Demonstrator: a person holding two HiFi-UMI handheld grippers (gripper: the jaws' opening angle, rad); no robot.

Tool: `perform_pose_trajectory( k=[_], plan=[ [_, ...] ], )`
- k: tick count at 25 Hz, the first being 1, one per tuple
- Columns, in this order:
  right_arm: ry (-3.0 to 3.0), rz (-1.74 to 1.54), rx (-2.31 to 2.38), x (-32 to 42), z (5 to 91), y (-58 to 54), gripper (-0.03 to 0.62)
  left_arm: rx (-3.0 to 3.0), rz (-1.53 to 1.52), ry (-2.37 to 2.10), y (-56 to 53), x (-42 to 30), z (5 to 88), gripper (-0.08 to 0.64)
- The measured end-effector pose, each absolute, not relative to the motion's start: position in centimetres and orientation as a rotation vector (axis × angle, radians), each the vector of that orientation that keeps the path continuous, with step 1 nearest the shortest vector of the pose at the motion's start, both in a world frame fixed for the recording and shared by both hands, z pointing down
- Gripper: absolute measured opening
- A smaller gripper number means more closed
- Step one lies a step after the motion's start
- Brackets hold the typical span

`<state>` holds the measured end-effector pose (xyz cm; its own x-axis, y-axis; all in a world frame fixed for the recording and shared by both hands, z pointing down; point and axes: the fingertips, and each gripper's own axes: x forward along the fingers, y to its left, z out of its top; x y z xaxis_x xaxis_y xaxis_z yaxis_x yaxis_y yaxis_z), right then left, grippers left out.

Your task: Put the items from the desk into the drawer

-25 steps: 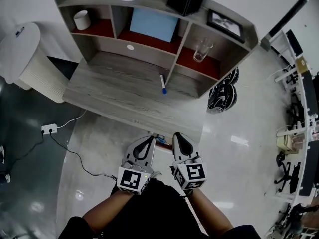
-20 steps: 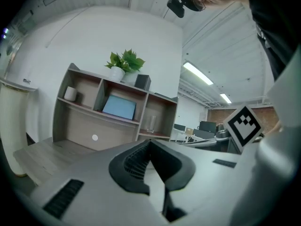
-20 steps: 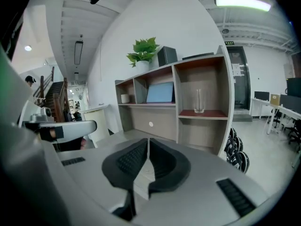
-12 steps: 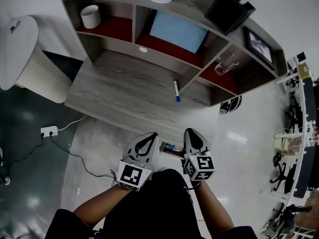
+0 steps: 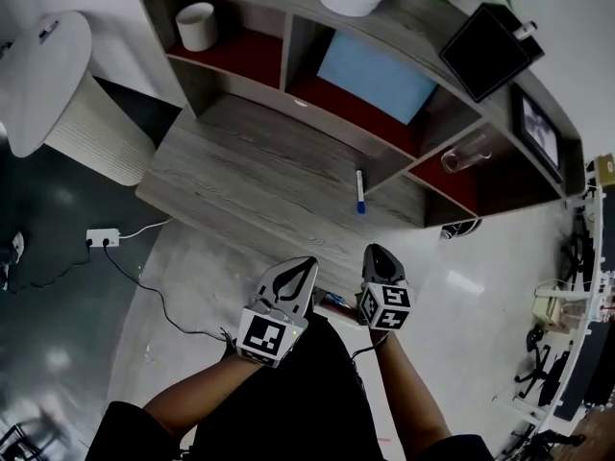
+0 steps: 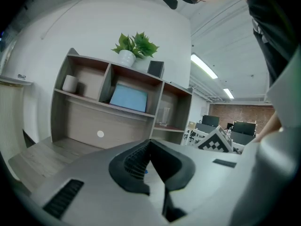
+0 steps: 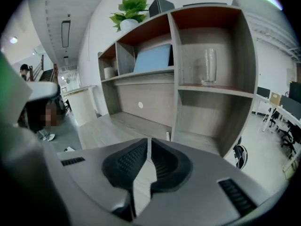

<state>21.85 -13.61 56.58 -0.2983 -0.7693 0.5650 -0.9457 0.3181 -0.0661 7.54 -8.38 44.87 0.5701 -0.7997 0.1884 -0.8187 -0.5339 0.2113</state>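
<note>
The grey wood-grain desk is looked down on steeply by the head camera from above its front edge. It is faced from low and near by both gripper cameras. The light blue panel and the clear glass tumbler are shared by all three views.

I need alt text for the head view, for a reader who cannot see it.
Seen from above, a person holds the left claw and right claw side by side before a wooden desk, where a marker lies near the shelf unit.
</note>
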Motion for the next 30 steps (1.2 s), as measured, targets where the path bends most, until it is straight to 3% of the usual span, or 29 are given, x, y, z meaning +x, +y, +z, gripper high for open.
perform_pose_trajectory(
  k=[17,30],
  plan=[
    [-2.059,0.569,1.239,23.9,68.5,-22.3,0.028,2.364,0.117,-1.509,-10.2,8.7,47.7,0.004],
    [-1.953,0.653,1.223,24.8,73.4,-25.6,0.11,2.305,0.125,-1.581,-10.3,9.5,48.2,0.005]
  ],
)
